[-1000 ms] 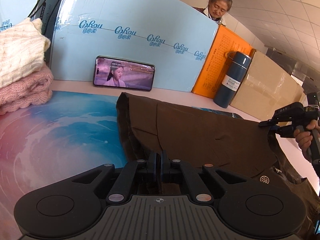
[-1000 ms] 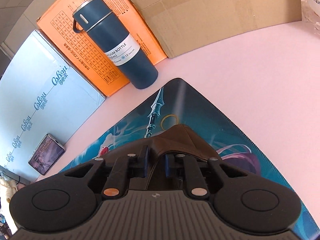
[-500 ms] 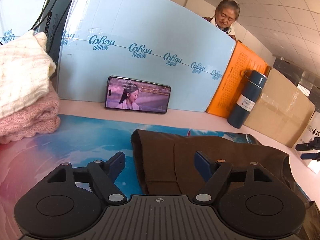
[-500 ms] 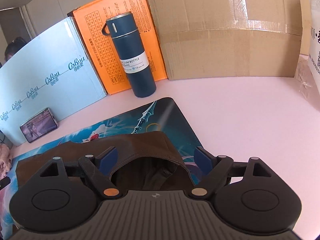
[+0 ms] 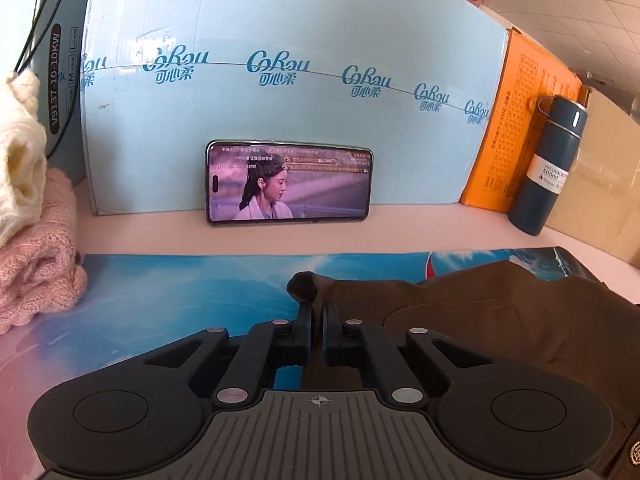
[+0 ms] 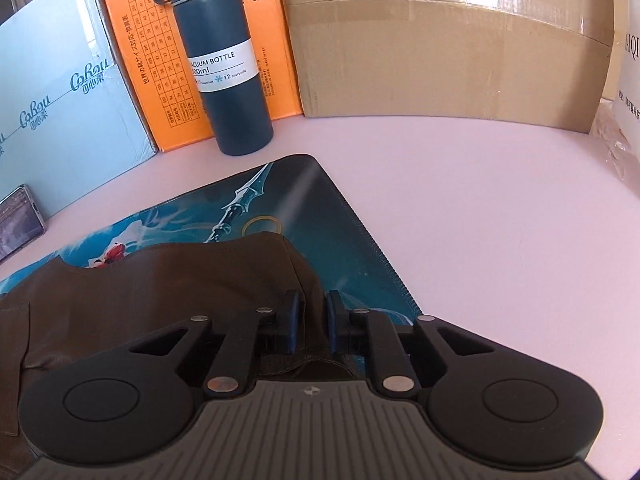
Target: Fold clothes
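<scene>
Brown garment (image 5: 500,308) lies partly folded on the printed mat (image 5: 180,280); left gripper (image 5: 317,312) and right gripper (image 6: 311,312) each pinch an edge. Further folds likely remain.

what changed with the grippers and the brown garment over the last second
Both grippers opened half a second ago and have closed again: the left gripper now pinches the brown garment at its far left corner, the right gripper its right edge. Phone, vacuum bottle and boxes stayed put.
</scene>
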